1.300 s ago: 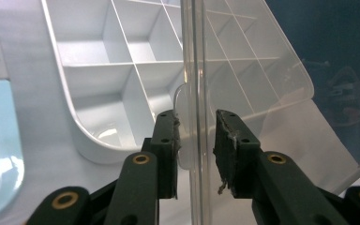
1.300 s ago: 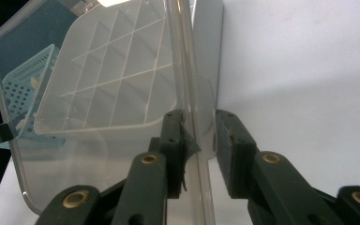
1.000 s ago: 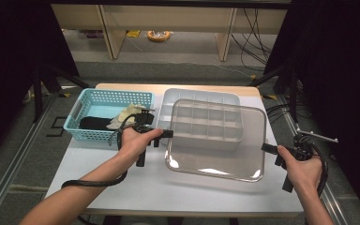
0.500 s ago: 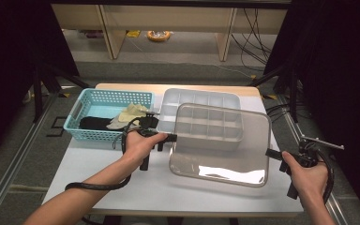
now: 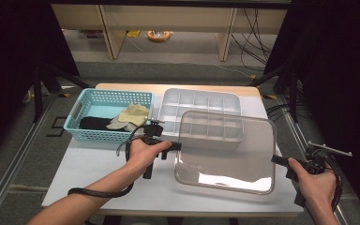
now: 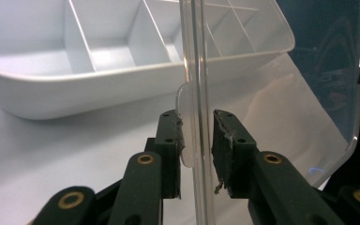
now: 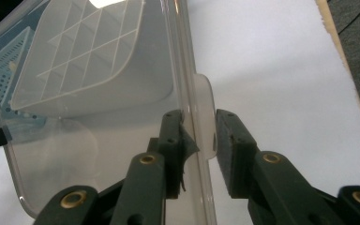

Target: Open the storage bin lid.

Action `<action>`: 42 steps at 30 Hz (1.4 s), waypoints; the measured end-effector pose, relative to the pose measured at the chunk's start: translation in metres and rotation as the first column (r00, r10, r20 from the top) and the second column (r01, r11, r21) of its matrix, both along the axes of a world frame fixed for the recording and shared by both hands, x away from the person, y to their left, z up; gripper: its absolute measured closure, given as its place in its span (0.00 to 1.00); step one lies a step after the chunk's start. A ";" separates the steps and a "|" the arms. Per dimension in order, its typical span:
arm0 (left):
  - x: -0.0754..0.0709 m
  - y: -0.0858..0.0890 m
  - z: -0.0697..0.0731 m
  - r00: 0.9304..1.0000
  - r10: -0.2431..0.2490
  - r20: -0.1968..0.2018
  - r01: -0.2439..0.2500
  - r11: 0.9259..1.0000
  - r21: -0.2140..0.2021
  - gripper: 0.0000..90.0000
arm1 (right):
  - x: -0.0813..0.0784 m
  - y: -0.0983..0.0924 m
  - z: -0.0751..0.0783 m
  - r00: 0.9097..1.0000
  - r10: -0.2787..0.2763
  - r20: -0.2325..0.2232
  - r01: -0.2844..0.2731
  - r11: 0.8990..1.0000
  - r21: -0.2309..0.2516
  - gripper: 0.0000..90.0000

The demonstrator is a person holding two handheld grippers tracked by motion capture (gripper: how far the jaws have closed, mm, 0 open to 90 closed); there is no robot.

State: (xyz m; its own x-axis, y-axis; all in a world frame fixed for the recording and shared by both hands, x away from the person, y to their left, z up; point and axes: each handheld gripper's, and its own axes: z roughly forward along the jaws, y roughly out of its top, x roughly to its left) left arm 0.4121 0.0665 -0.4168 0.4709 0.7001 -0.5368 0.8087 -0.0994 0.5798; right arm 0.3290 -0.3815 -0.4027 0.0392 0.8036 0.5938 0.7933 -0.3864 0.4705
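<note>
High view: clear lid held off the desk between both tools, overlapping the front of the white divided tray. Left tool at lid's left edge, right tool at its right edge. Blue basket w/ cloths sits left of the tray, just beside it. Contact betw. pads and lid too small to judge from here.

Left tool view: lid edge-on, running upright between the jaws. Left pad against the lid's small tab; right pad shows a narrow gap to the rim. Jaws partly closed around the lid edge; a firm pinch cannot be confirmed. Tray compartments seen behind, empty where visible.

Right tool view: lid rim and tab between the jaws, left pad touching the rim, right pad near the tab; same doubt re full clamp. Tray and basket show blurred through the plastic. Pad lining torn at both tools.

Lid's far corners cut off in both tool views.
</note>
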 end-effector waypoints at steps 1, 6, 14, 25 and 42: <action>-0.001 0.000 -0.001 1.000 -0.005 -0.002 0.005 1.000 -0.003 0.80 | -0.001 -0.003 -0.001 1.000 0.009 0.006 -0.009 1.000 -0.024 0.81; -0.004 -0.004 -0.003 1.000 -0.011 -0.008 0.011 1.000 -0.013 0.81 | -0.007 -0.008 -0.005 1.000 0.004 -0.004 -0.004 1.000 -0.008 0.81; -0.010 -0.010 -0.011 0.999 -0.032 -0.026 0.032 0.999 -0.005 0.81 | -0.012 -0.015 -0.011 1.000 0.021 -0.009 -0.021 0.999 -0.024 0.81; -0.020 -0.015 -0.020 0.998 -0.033 -0.046 0.033 0.999 -0.003 0.81 | -0.019 -0.020 -0.015 0.998 0.014 -0.058 -0.015 1.000 -0.027 0.81; -0.032 -0.025 -0.031 0.994 -0.081 -0.076 0.081 0.997 -0.006 0.81 | -0.033 -0.034 -0.024 0.998 0.034 -0.046 -0.038 0.997 -0.073 0.81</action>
